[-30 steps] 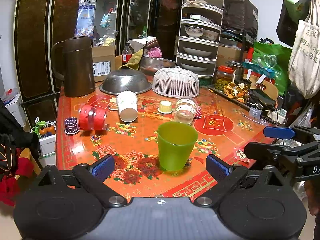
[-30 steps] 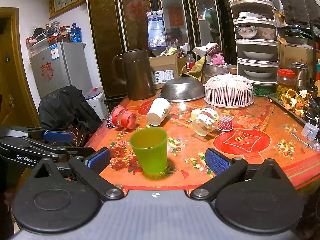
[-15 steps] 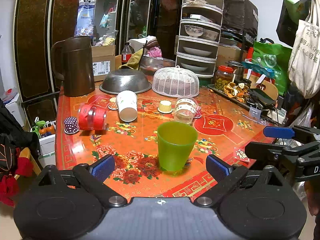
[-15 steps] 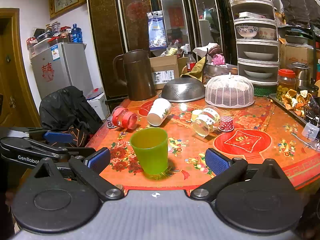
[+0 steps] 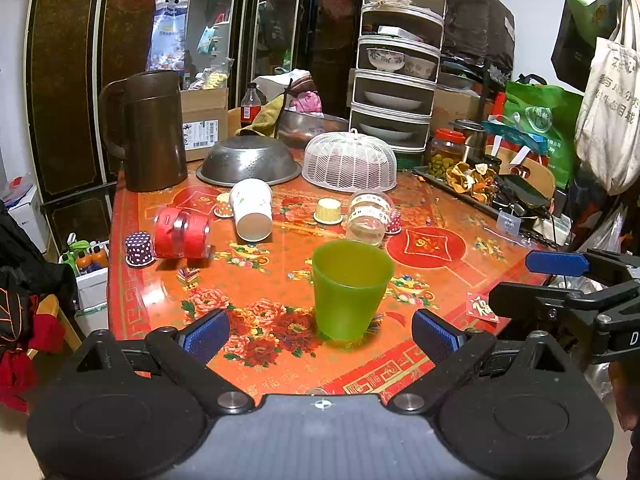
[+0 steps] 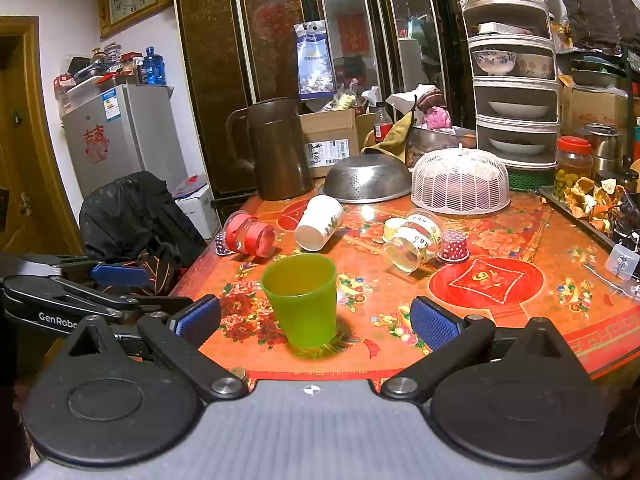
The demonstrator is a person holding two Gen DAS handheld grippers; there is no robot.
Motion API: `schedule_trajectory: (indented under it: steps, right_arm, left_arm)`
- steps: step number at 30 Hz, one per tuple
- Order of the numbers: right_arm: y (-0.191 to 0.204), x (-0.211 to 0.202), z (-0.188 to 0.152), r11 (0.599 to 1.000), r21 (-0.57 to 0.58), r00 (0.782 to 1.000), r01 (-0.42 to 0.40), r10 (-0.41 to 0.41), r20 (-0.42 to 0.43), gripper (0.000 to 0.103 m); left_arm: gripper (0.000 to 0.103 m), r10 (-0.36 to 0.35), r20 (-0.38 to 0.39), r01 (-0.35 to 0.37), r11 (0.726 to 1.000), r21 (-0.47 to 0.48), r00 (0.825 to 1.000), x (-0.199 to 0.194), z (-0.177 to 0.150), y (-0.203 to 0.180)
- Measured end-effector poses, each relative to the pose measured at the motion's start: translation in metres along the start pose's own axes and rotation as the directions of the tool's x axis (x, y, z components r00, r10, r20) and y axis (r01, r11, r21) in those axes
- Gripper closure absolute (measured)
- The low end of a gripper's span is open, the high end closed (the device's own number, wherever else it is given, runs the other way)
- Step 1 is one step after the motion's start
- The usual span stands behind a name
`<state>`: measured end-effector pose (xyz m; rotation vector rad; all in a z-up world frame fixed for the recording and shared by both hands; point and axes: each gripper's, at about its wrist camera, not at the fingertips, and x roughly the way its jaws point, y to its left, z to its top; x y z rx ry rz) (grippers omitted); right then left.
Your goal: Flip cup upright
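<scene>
A green plastic cup (image 5: 350, 290) stands upright, mouth up, near the front edge of the red flowered table (image 5: 440, 280); it also shows in the right wrist view (image 6: 302, 300). My left gripper (image 5: 320, 336) is open and empty, its blue pads short of the cup on either side. My right gripper (image 6: 316, 320) is open and empty, also short of the cup. Each gripper shows at the edge of the other's view: the right gripper (image 5: 560, 276), the left gripper (image 6: 116, 280). A white paper cup (image 5: 252, 214), a red cup (image 5: 182, 233) and a clear jar (image 5: 368, 218) lie on their sides farther back.
A brown jug (image 5: 150, 130), an upturned steel colander (image 5: 248, 162) and a white mesh food cover (image 5: 350, 166) stand at the back. Small dotted and yellow cupcake cases (image 5: 138, 248) sit among the fallen cups. A tray of peels (image 5: 472, 178) lies at the right edge.
</scene>
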<state>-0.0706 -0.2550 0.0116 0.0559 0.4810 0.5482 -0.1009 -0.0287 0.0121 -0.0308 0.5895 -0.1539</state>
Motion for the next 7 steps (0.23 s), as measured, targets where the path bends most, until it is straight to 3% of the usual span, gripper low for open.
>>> schedule_trajectory:
  steps: [7]
  right_arm:
    - [-0.0005,0.0014,-0.0019,1.0,0.0,1.0,-0.003,0.003,0.004,0.001]
  left_arm:
    - [0.004,0.019,0.041,-0.02,1.0,0.014,0.999,-0.0019,-0.0005,0.0006]
